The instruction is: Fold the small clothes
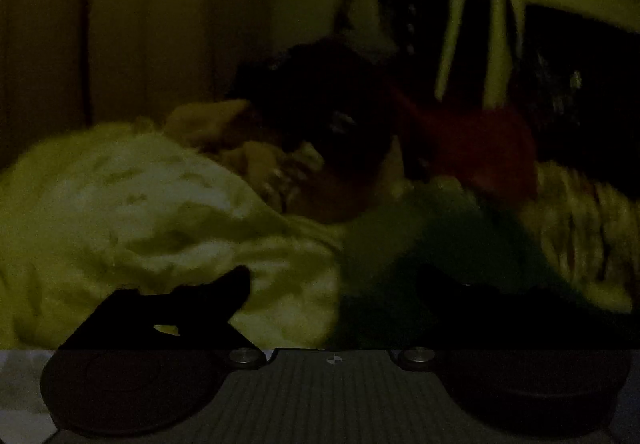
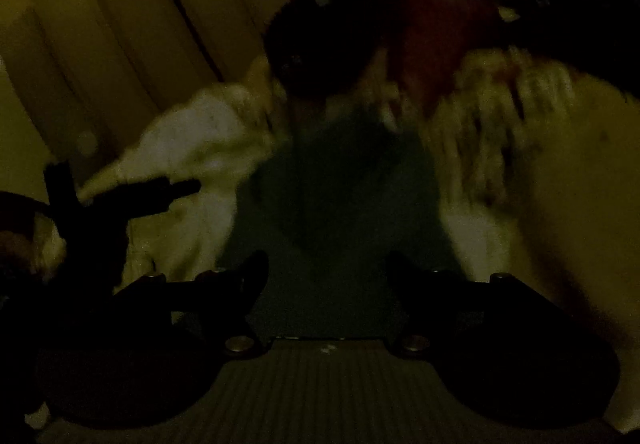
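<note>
The scene is dark and blurred. A heap of small clothes lies ahead. A dark green garment (image 1: 432,244) lies right in front of my left gripper (image 1: 332,284), whose fingers are spread wide and hold nothing. A pale whitish cloth (image 1: 140,212) is to its left. In the right wrist view the same green garment (image 2: 340,196) lies in front of my right gripper (image 2: 326,272), which is open and empty. The left gripper (image 2: 160,196) shows at the left, over the white cloth (image 2: 200,148). A black garment (image 2: 324,40) and a red one (image 2: 436,36) lie behind.
A striped or patterned cloth (image 1: 580,220) lies at the right of the heap, also seen in the right wrist view (image 2: 504,116). Pale panelled walls or doors (image 2: 132,24) stand behind. Dark furniture (image 1: 568,76) is at the back right.
</note>
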`<state>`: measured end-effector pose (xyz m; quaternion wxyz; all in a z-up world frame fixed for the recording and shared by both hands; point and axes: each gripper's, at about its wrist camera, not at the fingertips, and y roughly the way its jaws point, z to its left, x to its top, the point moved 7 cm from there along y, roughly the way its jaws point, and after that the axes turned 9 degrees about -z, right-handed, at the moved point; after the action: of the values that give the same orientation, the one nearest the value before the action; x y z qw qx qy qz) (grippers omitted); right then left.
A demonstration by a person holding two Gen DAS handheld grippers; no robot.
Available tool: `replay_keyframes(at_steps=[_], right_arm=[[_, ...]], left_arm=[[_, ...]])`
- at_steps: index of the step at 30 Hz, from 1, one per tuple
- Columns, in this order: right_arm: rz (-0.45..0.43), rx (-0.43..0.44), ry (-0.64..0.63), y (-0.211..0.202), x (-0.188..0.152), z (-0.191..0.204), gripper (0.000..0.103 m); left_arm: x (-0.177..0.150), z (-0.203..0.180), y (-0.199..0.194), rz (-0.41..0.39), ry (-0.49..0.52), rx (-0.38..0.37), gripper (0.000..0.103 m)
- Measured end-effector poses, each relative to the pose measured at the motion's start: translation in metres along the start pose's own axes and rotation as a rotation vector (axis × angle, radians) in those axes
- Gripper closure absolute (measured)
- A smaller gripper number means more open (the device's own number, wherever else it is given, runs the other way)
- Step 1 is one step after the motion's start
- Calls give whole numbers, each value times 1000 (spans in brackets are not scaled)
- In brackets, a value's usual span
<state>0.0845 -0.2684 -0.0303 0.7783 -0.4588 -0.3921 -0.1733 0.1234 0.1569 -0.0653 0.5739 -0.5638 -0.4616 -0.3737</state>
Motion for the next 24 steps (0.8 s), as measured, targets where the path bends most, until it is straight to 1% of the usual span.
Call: replay_keyframes(at_steps=[1, 3, 4, 5, 8, 9, 11, 13, 16, 18, 19, 20, 22, 23, 24], right_arm=[[-14, 24, -17, 13, 15, -4, 33], [-25, 31, -17, 38, 35, -14, 33], [-21, 22, -5, 56, 44, -23, 33], [-17, 15, 1, 71, 50, -31, 34], [-4, -9, 17, 115, 63, -46, 36], [7, -25, 2, 129, 66, -49, 37], [14, -40, -28, 151, 67, -49, 38], [12, -38, -44, 169, 70, -48, 38], [32, -44, -54, 195, 70, -48, 39], [43, -68, -66, 208, 68, -51, 40], [50, -72, -76, 214, 66, -52, 44], [59, -72, -87, 219, 63, -52, 47], [76, -70, -108, 225, 57, -49, 76], [75, -86, -114, 225, 56, -49, 81], [70, -105, -123, 222, 55, -49, 88]], left_arm=[[0, 8, 8, -12, -43, -30, 0], [-5, 13, 21, -54, -77, -75, 0], [-8, 11, 27, -77, -71, -96, 0], [-10, 9, 32, -83, -59, -111, 0], [-13, -8, 49, -70, -17, -168, 0], [-13, -16, 56, -66, -1, -195, 0], [-13, -26, 69, -58, 36, -215, 0], [-17, -34, 85, -13, 60, -234, 0], [-29, -44, 105, 85, 68, -282, 0], [-37, -50, 107, 113, 74, -310, 0], [-37, -53, 106, 105, 74, -323, 0], [-37, -55, 104, 99, 77, -331, 5], [-38, -57, 101, 107, 91, -335, 20], [-37, -57, 99, 111, 91, -337, 29], [-36, -56, 97, 117, 80, -343, 32]])
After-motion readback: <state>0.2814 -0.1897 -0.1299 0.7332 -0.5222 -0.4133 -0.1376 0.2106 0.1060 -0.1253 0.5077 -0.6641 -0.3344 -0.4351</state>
